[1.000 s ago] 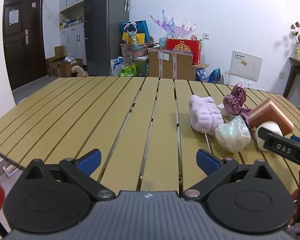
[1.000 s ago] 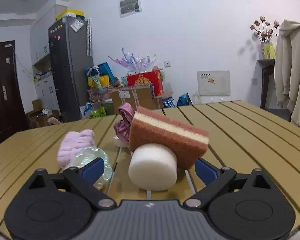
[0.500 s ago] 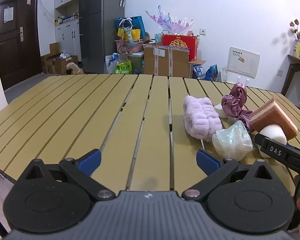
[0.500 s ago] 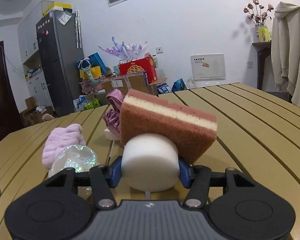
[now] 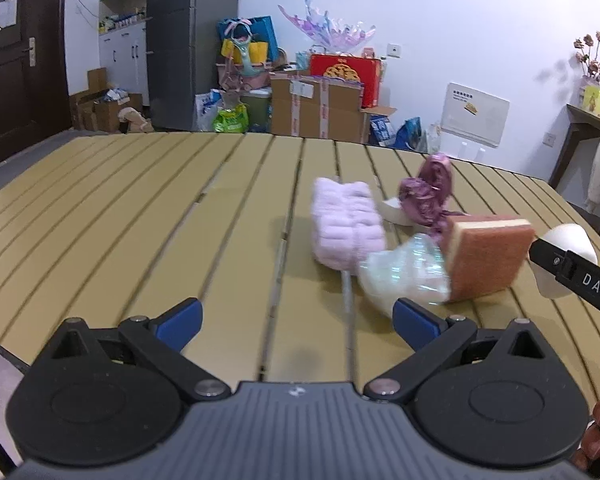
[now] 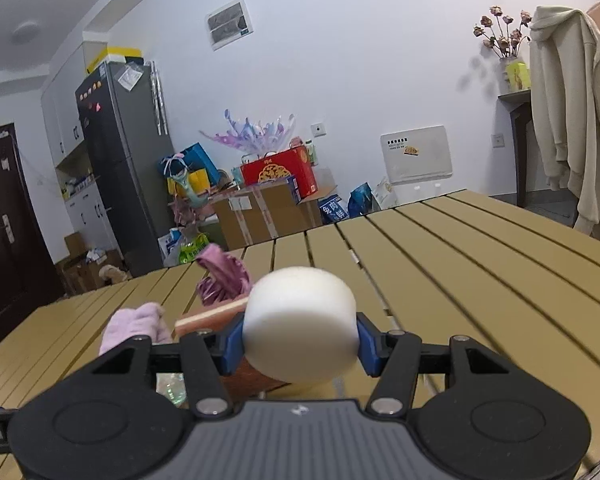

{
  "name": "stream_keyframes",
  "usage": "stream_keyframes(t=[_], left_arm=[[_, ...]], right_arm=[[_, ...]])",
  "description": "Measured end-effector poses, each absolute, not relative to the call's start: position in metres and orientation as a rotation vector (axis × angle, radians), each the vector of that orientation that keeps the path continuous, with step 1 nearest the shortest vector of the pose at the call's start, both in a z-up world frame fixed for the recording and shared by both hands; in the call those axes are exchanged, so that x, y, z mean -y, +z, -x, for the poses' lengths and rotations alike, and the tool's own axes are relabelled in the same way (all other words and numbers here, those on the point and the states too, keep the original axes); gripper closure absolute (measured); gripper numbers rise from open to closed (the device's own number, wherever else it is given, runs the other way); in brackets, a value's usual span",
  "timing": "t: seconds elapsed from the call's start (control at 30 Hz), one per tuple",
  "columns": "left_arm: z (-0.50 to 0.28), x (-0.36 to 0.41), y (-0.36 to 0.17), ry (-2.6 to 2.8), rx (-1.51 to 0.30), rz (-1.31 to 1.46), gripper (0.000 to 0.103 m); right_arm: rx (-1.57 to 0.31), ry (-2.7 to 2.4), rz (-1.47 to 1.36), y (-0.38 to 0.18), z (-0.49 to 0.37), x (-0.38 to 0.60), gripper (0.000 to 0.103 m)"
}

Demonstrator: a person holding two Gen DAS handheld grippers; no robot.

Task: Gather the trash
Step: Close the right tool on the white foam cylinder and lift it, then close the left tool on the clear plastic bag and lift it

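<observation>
My right gripper (image 6: pixel 299 346) is shut on a white foam cylinder (image 6: pixel 300 326), held off the yellow slatted table (image 6: pixel 480 264); in the left wrist view the same cylinder (image 5: pixel 568 254) shows at the far right behind the right gripper's black finger. On the table lie a pink-brown sponge (image 5: pixel 486 254), a crumpled clear iridescent wrapper (image 5: pixel 404 274), a fluffy pink cloth (image 5: pixel 346 226) and a purple satin scrunchie (image 5: pixel 428 194). My left gripper (image 5: pixel 296 322) is open above the table's near edge, left of the wrapper, nothing between its fingers.
A small white piece (image 5: pixel 394 210) lies beside the scrunchie. Beyond the table stand cardboard boxes (image 5: pixel 316 106), a grey fridge (image 5: pixel 188 44) and a dark door (image 5: pixel 12 60). A beige jacket (image 6: pixel 568 120) hangs at the right. A person's fingers (image 5: pixel 598 432) show at the lower right.
My right gripper closed on the white foam cylinder and lifted it away from the sponge, rolling a little. The left gripper slid along the table toward the pile.
</observation>
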State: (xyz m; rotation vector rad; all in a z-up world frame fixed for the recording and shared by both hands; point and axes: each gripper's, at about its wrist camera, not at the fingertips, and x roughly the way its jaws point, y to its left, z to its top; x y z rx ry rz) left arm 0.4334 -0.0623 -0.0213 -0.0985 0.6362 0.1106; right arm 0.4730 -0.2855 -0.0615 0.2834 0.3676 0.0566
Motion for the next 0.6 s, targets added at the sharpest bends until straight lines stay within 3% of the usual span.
stream_keyframes(t=[0.6], left_arm=[[-0.463, 0.12, -0.034, 0.152, -0.682, 0.079, 0.0]], right_arm=[[-0.306, 0.091, -0.39, -0.073, -0.469, 0.356, 0.049]])
